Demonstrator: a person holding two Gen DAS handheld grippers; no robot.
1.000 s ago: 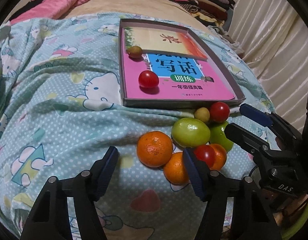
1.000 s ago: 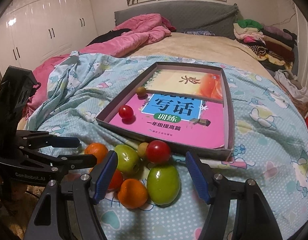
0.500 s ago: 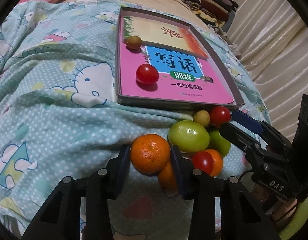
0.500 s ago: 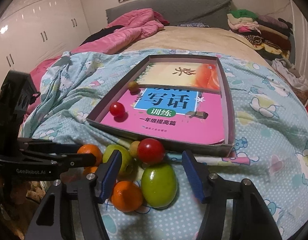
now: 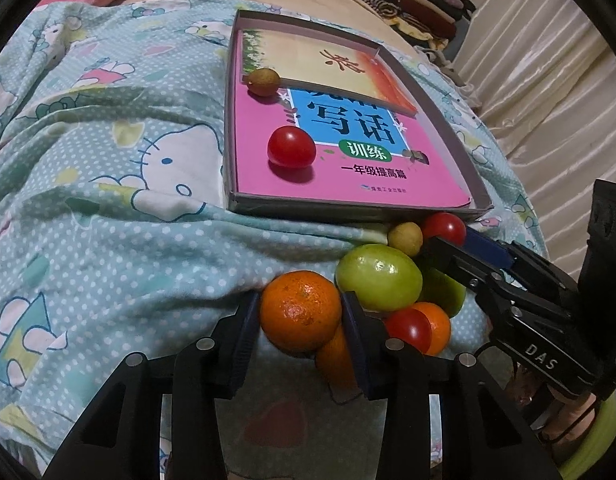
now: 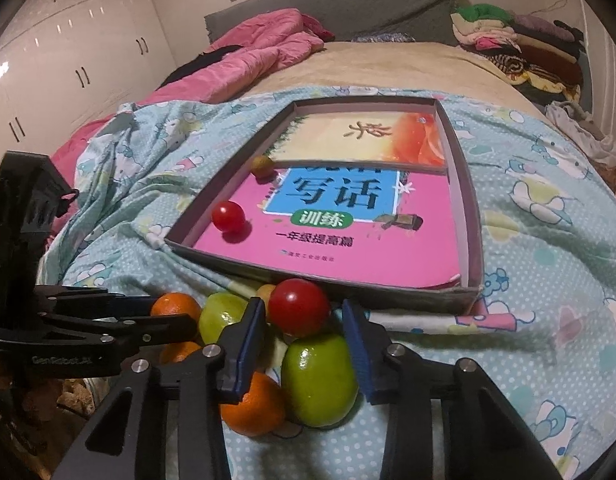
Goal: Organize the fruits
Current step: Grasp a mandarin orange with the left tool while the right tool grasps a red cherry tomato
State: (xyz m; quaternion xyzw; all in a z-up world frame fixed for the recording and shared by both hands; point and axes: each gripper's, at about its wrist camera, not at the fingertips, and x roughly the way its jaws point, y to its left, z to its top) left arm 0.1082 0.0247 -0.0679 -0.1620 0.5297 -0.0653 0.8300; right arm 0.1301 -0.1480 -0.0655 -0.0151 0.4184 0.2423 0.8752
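Orange point(image 5: 300, 311): round, no clear long axis, on the bed beside the fruit pile.
Left gripper point(image 5: 296, 328): fingers clenched on the orange.
Red tomato point(image 6: 299, 307): near the box point(image 6: 473, 216) front wall.
Right gripper point(image 6: 304, 340): fingers just closing; whether they grip the tomato, cannot tell.

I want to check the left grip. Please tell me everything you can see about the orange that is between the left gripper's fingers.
The orange is round, bright orange, with dimpled, slightly shiny peel and a small pale spot near the top. It sits at the left end of the fruit pile on the blanket, below the box. The left gripper is shut on it, its blue pads pressing both sides. A second orange lies under and behind it, and the green fruit is right beside it, possibly touching.
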